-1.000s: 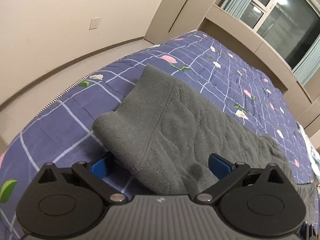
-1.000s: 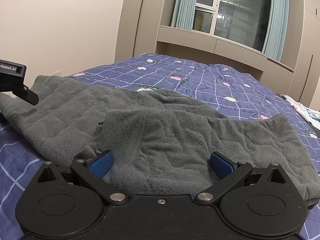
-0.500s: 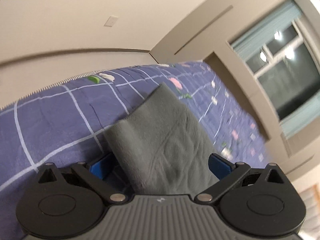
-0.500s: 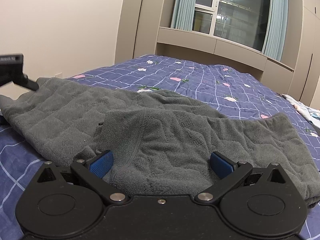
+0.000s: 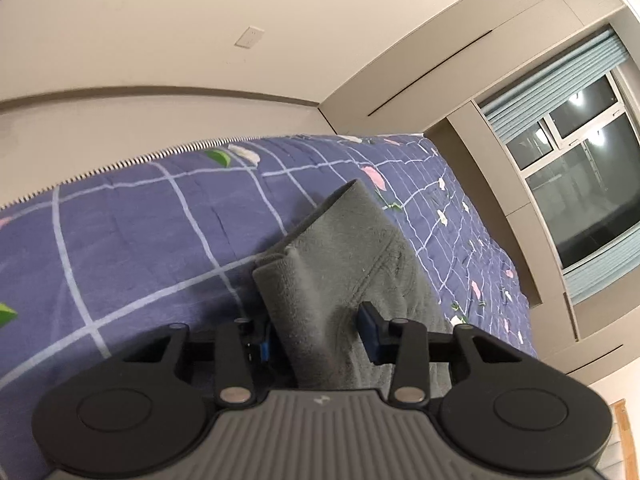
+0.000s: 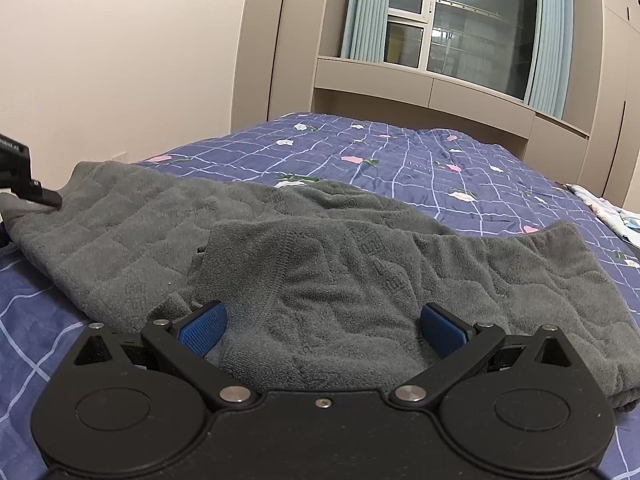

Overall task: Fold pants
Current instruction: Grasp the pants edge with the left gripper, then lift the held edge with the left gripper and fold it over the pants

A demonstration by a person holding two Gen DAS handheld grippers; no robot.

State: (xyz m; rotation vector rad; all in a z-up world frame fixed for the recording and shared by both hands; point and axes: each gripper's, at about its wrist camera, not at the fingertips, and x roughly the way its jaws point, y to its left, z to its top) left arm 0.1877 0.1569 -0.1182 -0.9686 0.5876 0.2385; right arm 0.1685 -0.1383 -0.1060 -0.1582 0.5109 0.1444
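- Pants (image 6: 344, 276): grey quilted fleece, bunched between the left claw (image 5: 316, 332), whose jaws have just been closing on it.
- Right claw (image 6: 320, 326): wide open over fleece on the checked bedspread (image 6: 420, 168).

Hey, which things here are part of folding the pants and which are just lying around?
For the job:
- grey pants
- left hand-held gripper, jaws just closing, a leg end between them
- right hand-held gripper

Just there:
- quilt
- patterned cloth
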